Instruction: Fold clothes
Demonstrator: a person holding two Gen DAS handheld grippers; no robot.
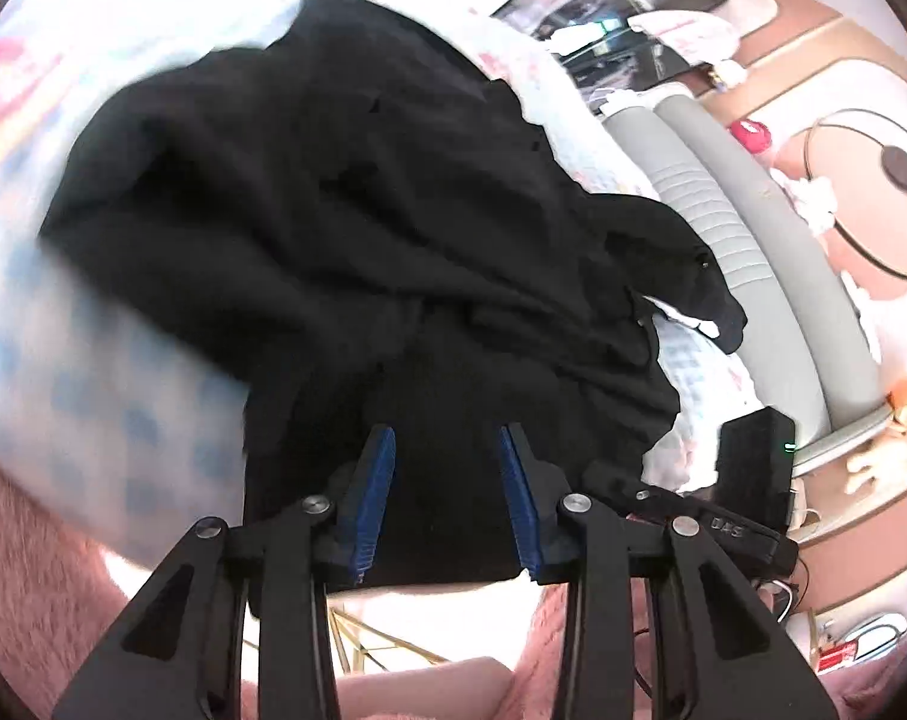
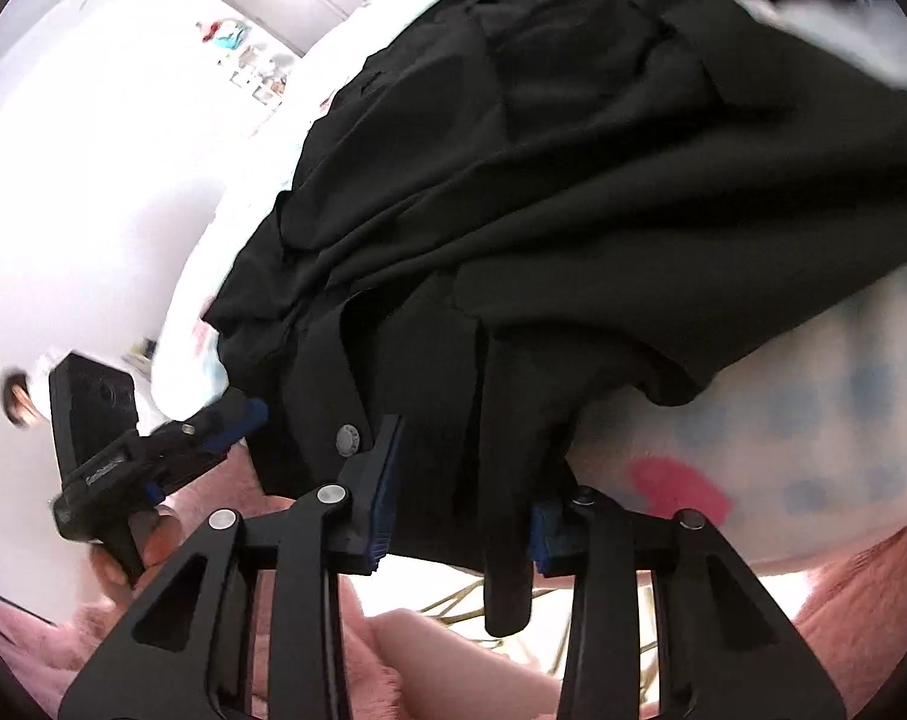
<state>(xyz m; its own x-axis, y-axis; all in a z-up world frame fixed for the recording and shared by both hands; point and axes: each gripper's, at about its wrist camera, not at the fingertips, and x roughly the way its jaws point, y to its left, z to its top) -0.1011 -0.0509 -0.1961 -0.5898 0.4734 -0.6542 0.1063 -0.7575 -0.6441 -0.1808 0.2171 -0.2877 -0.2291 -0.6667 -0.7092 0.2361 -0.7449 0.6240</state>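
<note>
A black garment (image 1: 345,228) lies crumpled on a white bed cover with blue checks (image 1: 63,384). In the left wrist view my left gripper (image 1: 447,450) is open, its blue-padded fingers (image 1: 372,480) spread over the garment's near hem. In the right wrist view the same garment (image 2: 573,192) shows a waistband with a metal snap button (image 2: 348,439). My right gripper (image 2: 471,480) is open, with the waistband edge and a hanging strap (image 2: 504,564) between its fingers. The left gripper (image 2: 231,420) shows at the left, beside the garment's edge.
A grey padded bed frame (image 1: 747,252) runs along the right of the bed. Pink fluffy fabric (image 1: 27,570) lies below the grippers. A wooden floor with white round furniture (image 1: 861,180) is at the far right. A white wall (image 2: 81,150) stands left.
</note>
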